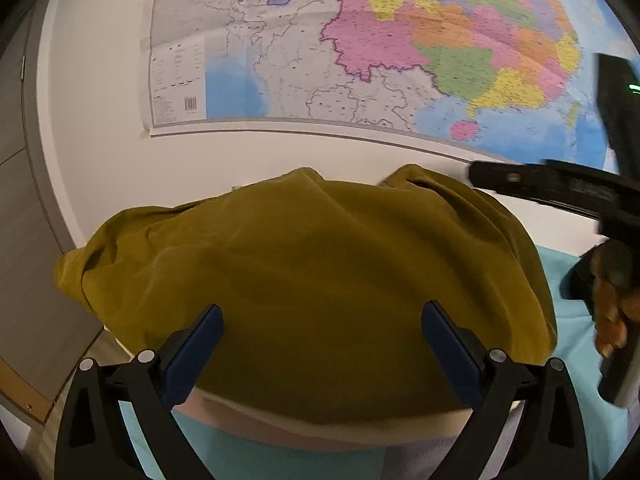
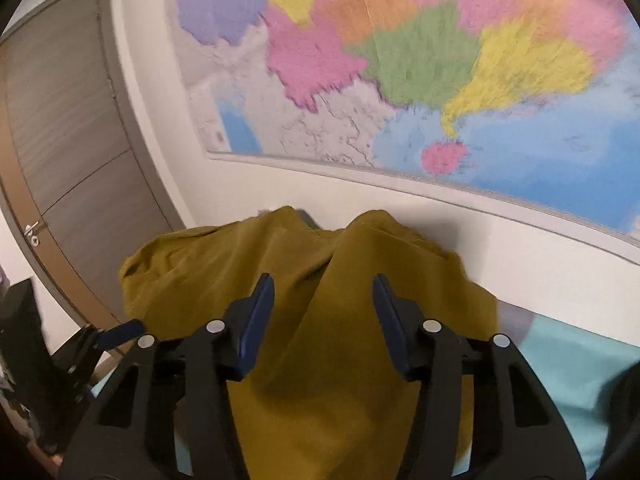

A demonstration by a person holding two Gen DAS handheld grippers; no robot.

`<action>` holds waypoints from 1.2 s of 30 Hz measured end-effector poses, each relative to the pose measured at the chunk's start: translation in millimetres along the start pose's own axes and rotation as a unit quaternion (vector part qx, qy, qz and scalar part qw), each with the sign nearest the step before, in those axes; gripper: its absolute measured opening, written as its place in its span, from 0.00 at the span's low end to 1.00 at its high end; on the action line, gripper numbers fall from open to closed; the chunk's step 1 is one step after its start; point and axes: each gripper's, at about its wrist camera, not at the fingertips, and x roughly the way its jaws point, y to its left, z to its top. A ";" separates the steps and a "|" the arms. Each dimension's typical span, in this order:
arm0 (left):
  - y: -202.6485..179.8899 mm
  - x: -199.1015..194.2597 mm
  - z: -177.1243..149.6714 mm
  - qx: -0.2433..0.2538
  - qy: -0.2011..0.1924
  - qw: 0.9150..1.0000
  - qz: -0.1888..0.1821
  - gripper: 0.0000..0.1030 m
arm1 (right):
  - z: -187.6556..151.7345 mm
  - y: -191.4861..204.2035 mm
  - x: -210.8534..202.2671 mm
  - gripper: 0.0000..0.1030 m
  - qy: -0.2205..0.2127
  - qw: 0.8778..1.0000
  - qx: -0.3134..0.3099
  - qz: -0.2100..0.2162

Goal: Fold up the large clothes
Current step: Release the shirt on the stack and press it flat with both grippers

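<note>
Left wrist view: left gripper [image 1: 322,338] fingers spread wide, empty, above the mustard garment [image 1: 312,280].
Right gripper [image 2: 323,314] fingers part-open, gripping nothing; garment heaped below on teal bedding [image 2: 568,364]; wall map [image 2: 420,60] blurred.

A big mustard-yellow cloth [image 1: 320,280] lies bunched up in a soft heap. It has folds and wrinkles, and two bumps stick up at its far edge, close to the wall.

One garment [image 1: 312,280] — one map [image 1: 360,40]; one door [image 2: 68,128]
</note>
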 end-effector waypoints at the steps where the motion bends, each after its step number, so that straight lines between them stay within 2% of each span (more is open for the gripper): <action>1: 2.2 2.3 1.4 -0.001 0.001 1.000 0.003 0.93 | 0.0 -5.1 9.8 0.40 0.014 1.000 0.005 -0.018; 2: 4.1 4.8 2.7 -0.001 0.003 1.000 0.004 0.93 | -4.9 -13.9 22.2 0.39 0.039 0.999 0.010 -0.033; 4: 8.9 8.8 4.7 -0.002 0.004 1.000 0.007 0.93 | -24.1 -30.4 39.3 0.29 0.085 0.996 0.021 -0.035; 8: 17.1 15.2 8.7 0.005 0.002 1.000 0.017 0.93 | -48.0 -47.3 41.2 0.28 0.105 0.993 0.038 -0.030; 10: 23.1 17.5 10.0 0.004 0.003 1.000 0.022 0.93 | -45.2 -43.5 31.3 0.31 0.099 0.994 0.036 -0.038; 13: 35.2 18.5 11.0 0.001 0.001 1.000 0.029 0.93 | -35.3 -35.1 6.6 0.33 0.064 0.997 0.030 -0.031; 15: 44.6 19.5 10.8 -0.001 0.001 1.000 0.031 0.93 | -32.3 -22.0 -13.3 0.36 0.034 0.999 0.016 -0.006; 17: 49.2 22.0 10.2 0.001 0.003 0.999 0.039 0.93 | -34.2 -6.9 -22.7 0.39 0.025 1.000 -0.004 0.015; 19: 53.4 27.5 8.5 0.001 0.013 0.999 0.031 0.93 | -41.1 5.1 -21.2 0.38 0.034 0.998 -0.021 0.039; 22: 55.7 33.8 4.2 0.000 0.019 0.999 0.035 0.93 | -60.3 10.3 -0.7 0.38 0.070 0.996 -0.027 0.037; 24: 57.9 38.2 2.1 -0.004 0.028 0.999 0.033 0.93 | -66.4 3.6 -1.5 0.38 0.064 0.997 -0.009 0.045; 26: 58.4 32.2 1.7 -0.009 0.021 0.999 0.028 0.92 | -67.3 0.3 -10.3 0.41 0.053 0.997 0.002 0.051; 28: 54.9 23.2 1.8 -0.006 0.015 1.000 0.020 0.92 | -69.5 -0.6 -26.5 0.55 0.036 0.998 0.006 0.052; 32: 36.7 0.3 -4.6 0.009 -0.004 1.000 -0.010 0.92 | -86.9 10.0 -56.1 0.56 0.006 0.998 -0.008 0.064; 34: 25.8 -3.2 -10.9 0.011 0.002 0.999 -0.030 0.92 | -93.7 16.7 -59.9 0.56 0.008 0.998 -0.020 0.058; 36: 15.6 -2.4 -15.6 0.024 0.001 0.999 -0.021 0.93 | -104.1 23.2 -51.2 0.56 0.030 0.998 -0.035 0.044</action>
